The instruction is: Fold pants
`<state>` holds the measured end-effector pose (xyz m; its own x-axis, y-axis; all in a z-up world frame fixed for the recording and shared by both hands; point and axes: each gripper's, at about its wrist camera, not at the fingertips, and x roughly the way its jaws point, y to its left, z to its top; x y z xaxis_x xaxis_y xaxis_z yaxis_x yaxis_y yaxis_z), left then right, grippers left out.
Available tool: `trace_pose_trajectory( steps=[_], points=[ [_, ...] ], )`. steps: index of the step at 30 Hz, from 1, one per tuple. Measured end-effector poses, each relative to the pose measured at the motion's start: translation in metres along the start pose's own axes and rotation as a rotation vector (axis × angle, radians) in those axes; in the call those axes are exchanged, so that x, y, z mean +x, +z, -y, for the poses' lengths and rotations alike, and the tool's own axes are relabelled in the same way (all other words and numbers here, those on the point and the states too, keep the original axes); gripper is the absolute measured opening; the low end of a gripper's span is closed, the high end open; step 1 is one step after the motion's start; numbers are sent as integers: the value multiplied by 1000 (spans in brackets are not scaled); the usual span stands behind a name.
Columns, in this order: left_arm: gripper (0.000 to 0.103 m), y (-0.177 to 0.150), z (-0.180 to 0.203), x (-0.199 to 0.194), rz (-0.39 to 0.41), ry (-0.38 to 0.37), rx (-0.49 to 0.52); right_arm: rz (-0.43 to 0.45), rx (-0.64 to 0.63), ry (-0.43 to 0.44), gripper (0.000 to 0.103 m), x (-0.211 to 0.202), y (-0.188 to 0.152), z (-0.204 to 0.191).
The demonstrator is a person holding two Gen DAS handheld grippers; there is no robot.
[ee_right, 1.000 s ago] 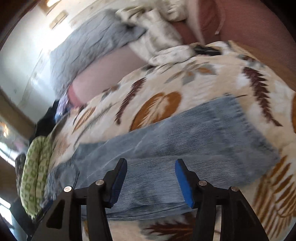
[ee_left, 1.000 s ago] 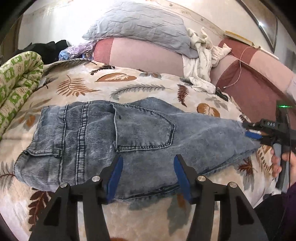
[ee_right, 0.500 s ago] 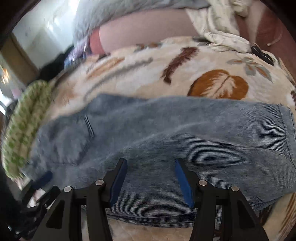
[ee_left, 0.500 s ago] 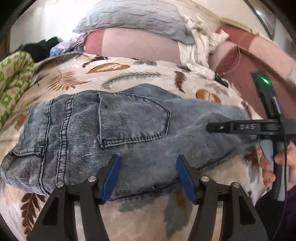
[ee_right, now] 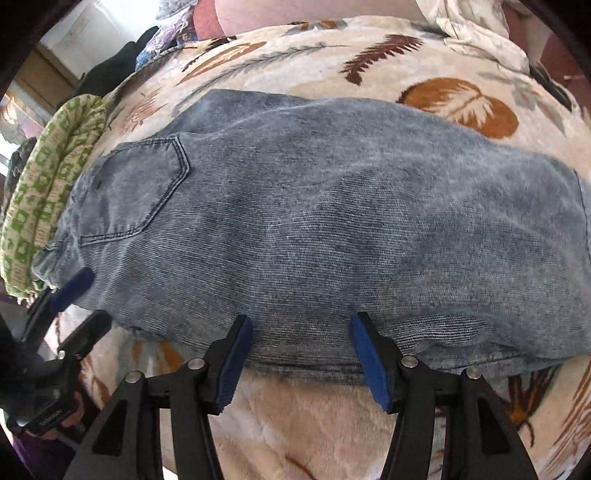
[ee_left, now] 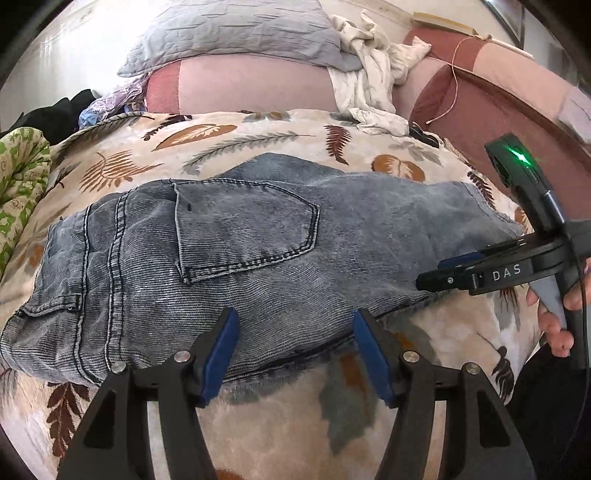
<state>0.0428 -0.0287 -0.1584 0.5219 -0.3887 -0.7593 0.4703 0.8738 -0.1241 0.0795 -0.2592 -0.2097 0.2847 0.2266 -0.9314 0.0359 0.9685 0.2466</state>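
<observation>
1. A cream blanket (ee_left: 280, 144) printed with brown and grey leaves is spread across the bed and carries everything else.
2. A pink bolster (ee_left: 255, 86) is laid along the far side, with a grey quilted pillow (ee_left: 236, 31) stacked on it and a crumpled white cloth (ee_left: 369, 85) draped over its right end.
3. The pants (ee_left: 258, 266), of washed blue denim, are laid flat on the middle of the blanket, folded lengthwise so one leg is covered by the other; the waistband is seen at the left and the hem at the right, with a back pocket (ee_left: 243, 225) turned upward.
4. A green patterned roll of bedding (ee_right: 48, 192) is seen at the left edge, just beside the waistband.
5. The left gripper (ee_left: 293, 350) is held over the near edge of the pants below the pocket; its blue-padded jaws are spread wide, and nothing is held between them.
6. The right gripper (ee_right: 301, 350) is held over the near edge of the leg; its jaws are likewise spread wide, with only denim seen beyond them.
</observation>
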Motion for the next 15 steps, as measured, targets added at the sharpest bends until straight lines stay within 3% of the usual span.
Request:
trace_pose_trajectory(
  steps=[4,8,12,15],
  points=[
    [65,3,-4,-6,30,-23,-38,3,-14,9,61,-9,-1,2],
    [65,9,-2,-15,111,-34,-43,87,18,125,62,-31,10,4],
    [65,15,-6,-17,153,47,-45,203,-47,135,63,-54,35,-11],
    [65,17,-13,-14,134,73,-74,220,-69,171,64,-52,73,-27]
  ],
)
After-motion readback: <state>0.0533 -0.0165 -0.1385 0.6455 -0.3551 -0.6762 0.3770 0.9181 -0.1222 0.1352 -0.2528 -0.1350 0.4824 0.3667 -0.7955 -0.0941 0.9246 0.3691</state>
